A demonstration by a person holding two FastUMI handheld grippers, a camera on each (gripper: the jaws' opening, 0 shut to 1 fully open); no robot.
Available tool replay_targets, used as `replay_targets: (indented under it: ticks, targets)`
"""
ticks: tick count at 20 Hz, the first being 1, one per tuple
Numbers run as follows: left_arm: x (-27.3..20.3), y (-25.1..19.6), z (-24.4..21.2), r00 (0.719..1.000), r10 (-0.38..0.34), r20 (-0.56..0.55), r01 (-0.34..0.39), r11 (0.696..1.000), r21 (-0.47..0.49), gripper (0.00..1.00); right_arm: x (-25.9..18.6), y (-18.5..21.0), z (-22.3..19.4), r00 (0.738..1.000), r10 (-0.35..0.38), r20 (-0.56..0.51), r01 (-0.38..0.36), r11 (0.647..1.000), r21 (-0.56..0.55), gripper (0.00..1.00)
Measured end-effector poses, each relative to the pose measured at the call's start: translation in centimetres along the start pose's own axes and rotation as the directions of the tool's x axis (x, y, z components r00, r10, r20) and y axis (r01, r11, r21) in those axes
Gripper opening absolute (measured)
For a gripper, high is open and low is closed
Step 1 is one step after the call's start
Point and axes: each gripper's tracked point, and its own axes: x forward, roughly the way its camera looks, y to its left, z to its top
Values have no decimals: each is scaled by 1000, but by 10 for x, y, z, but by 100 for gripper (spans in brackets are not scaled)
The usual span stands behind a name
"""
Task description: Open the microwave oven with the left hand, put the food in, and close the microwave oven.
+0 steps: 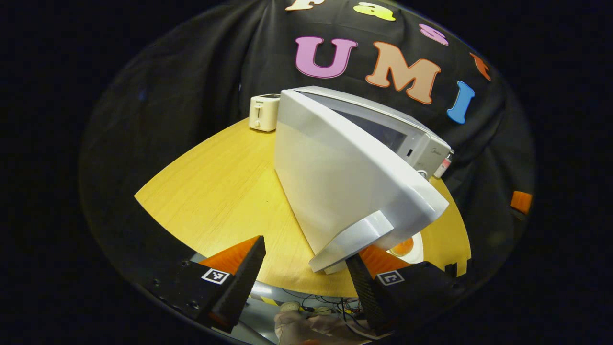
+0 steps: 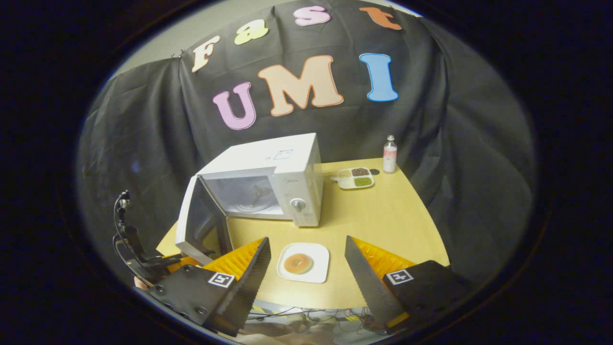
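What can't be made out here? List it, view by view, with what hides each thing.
- Left gripper view: the open microwave door covers most of the oven's cavity and most of the plate with the food.
- Left gripper view: the bottle is mostly behind the microwave.
- Right gripper view: the sectioned tray is too small to identify its contents.
- Right gripper view: the left gripper is partly behind the door, so its jaws are unclear.

The microwave [image 2: 268, 184] has a smooth white shell, plastic or painted metal, and its open door [image 1: 345, 187] shines with a soft gloss, the handle [image 1: 352, 242] a duller silver-grey. The table [image 2: 383, 215] looks like pale wood veneer, smooth, faintly grained. Matt black cloth [image 2: 455, 143] hangs in folds behind. The plate [image 2: 318, 270] is glossy white, the bottle [image 2: 390, 154] translucent plastic, the toaster [image 1: 264, 112] smooth cream plastic
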Motion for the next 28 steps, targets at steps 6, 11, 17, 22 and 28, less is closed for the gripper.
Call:
replay_targets:
  ticks: [6, 11, 17, 22, 28]
  targets:
    - [-21, 43, -2, 992, 127, -1, -127, 990, -61, 96, 18, 3, -8, 998, 40, -49, -41, 999, -13, 99]
    - [-31, 59, -4, 989, 147, -5, -146, 983, -112, 95, 25, 5, -14, 996, 59, -72, -63, 997, -41, 98]
    - [-41, 68, -4, 985, 174, -12, -174, 979, -110, 95, 28, 3, -22, 994, 63, -94, -68, 997, -46, 92]
    - [-52, 89, -1, 972, 233, -2, -231, 964, -129, 95, 29, -5, -34, 991, 60, -117, -65, 997, -37, 93]
    - [-74, 132, 12, 926, 377, 34, -370, 920, -128, 95, 46, -7, -58, 983, 72, -170, -80, 996, -44, 99]
